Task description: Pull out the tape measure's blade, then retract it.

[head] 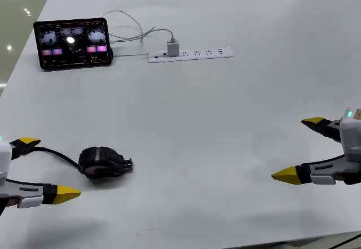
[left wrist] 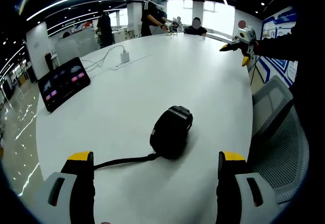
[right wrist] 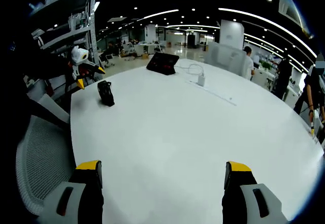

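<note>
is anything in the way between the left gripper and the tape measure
Nothing visible blocks it. Between the open left gripper and the tape measure lies only bare white table and its own black strap, trailing toward the gripper.

Counting 1 tape measure (head: 103,162) at 8 o'clock; 2 grippers: left gripper (head: 51,167) at 8, right gripper (head: 293,148) at 4. Also sitting: 1 tablet (head: 72,43) at 11, 1 pwr strip (head: 192,53) w/ 1 charger (head: 172,48) at 12.
</note>
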The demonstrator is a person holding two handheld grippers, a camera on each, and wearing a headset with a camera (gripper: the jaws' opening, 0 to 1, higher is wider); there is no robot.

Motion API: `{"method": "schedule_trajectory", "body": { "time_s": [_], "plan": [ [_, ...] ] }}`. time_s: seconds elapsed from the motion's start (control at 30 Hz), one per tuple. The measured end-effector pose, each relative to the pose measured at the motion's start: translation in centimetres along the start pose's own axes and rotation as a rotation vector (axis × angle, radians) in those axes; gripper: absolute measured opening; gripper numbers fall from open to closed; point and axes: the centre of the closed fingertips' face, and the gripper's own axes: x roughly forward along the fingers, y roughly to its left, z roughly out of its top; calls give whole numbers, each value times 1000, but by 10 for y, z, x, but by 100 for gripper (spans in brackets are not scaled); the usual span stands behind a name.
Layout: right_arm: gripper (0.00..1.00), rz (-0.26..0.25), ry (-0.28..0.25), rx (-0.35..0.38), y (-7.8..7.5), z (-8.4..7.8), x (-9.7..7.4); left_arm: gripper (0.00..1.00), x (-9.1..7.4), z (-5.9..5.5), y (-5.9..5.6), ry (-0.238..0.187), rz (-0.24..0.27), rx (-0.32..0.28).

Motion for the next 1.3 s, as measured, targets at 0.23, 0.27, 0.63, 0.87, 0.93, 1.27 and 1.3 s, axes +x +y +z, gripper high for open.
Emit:
{"method": "schedule_trajectory", "body": {
  "time_s": [0.23,0.27,0.63,0.87,0.93,1.27,1.3],
  "plan": [
    [99,55,16,-27,10,5,21,99,9,5,-5,26,-44,48],
    [99,59,16,-34,11,6,23,99,10,5,-6,31,-50,53],
    [99,135,8,-92,26,23,48,90,26,22,-12,65,-122,137],
    [99,169,9,-118,32,33,57,87,37,26,-21,123,-188,196],
    [99,185,0,-134,36,38,61,86,40,27,-22,136,-200,224],
    [99,249,-18,-164,59,57,89,78,58,29,-32,199,-274,346],
    [99,256,-18,-166,62,58,92,77,60,30,-33,202,-278,364]
  ]
}}
